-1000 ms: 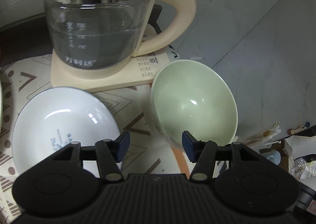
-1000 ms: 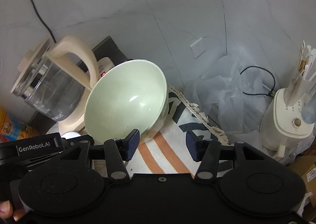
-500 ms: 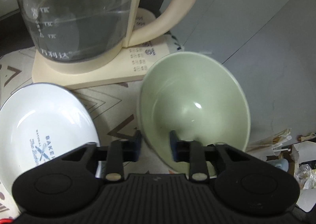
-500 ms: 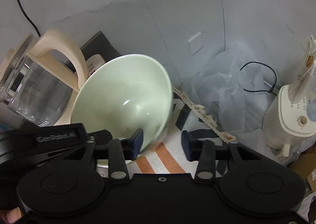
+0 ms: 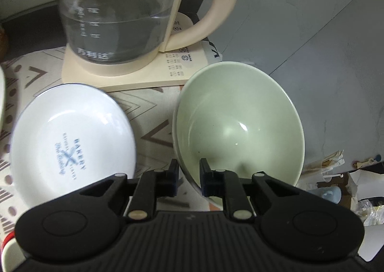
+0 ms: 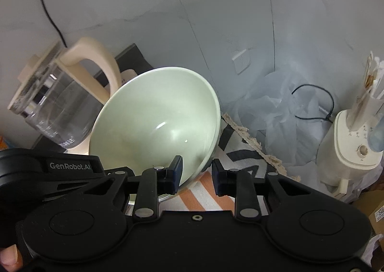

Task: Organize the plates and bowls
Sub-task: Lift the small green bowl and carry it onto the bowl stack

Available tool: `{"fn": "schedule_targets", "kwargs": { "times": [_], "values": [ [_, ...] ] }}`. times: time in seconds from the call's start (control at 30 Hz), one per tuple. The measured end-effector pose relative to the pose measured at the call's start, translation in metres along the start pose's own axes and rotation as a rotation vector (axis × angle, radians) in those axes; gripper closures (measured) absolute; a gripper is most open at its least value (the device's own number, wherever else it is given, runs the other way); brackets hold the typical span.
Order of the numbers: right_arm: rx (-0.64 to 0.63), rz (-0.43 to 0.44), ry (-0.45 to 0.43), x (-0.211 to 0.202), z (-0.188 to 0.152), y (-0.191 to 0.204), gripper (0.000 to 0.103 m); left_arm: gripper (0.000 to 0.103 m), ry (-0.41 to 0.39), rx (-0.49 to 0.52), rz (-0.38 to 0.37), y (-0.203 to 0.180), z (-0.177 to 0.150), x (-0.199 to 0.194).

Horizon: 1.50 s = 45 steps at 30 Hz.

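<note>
A patterned cloth [image 5: 148, 104] covered the worktop below a grey marbled wall [image 6: 240, 8]. The left gripper [image 5: 188, 179] was clenched on the near rim of the pale green bowl [image 5: 240, 123], one of its fingers [image 5: 207, 177] inside the bowl and the other outside. The right gripper [image 6: 196, 174] pinched the same bowl [image 6: 156, 116] at its rim, again with one finger on each side. The bowl was tilted, its opening facing the cameras. Just beside it, to the left in the left wrist view, lay a white plate [image 5: 72, 142] printed with blue lettering. Behind both stood a glass kettle [image 5: 115, 20] on its cream base [image 5: 144, 72].
</note>
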State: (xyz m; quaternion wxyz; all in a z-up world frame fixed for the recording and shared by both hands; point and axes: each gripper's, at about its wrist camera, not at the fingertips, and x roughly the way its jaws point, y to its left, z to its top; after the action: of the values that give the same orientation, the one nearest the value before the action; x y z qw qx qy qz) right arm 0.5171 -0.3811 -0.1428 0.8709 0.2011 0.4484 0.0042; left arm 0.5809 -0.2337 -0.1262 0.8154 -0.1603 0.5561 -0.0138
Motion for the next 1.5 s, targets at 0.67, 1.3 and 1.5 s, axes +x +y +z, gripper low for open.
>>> {"fn": "schedule_targets", "kwargs": {
  "times": [0.67, 1.3, 1.5],
  "values": [
    [-0.018, 0.108, -0.076, -0.061, -0.017, 0.025, 0.077, 0.087, -0.114, -0.079, -0.073, 0.025, -0.030, -0.077],
    [-0.045, 0.151, -0.054, -0.095, -0.053, 0.063, 0.077, 0.087, -0.167, -0.119, -0.058, 0.073, -0.064, -0.132],
    [-0.068, 0.163, -0.048, -0.107, -0.072, 0.073, 0.077, 0.087, -0.160, -0.131, -0.054, 0.091, -0.081, -0.145]
  ]
}}
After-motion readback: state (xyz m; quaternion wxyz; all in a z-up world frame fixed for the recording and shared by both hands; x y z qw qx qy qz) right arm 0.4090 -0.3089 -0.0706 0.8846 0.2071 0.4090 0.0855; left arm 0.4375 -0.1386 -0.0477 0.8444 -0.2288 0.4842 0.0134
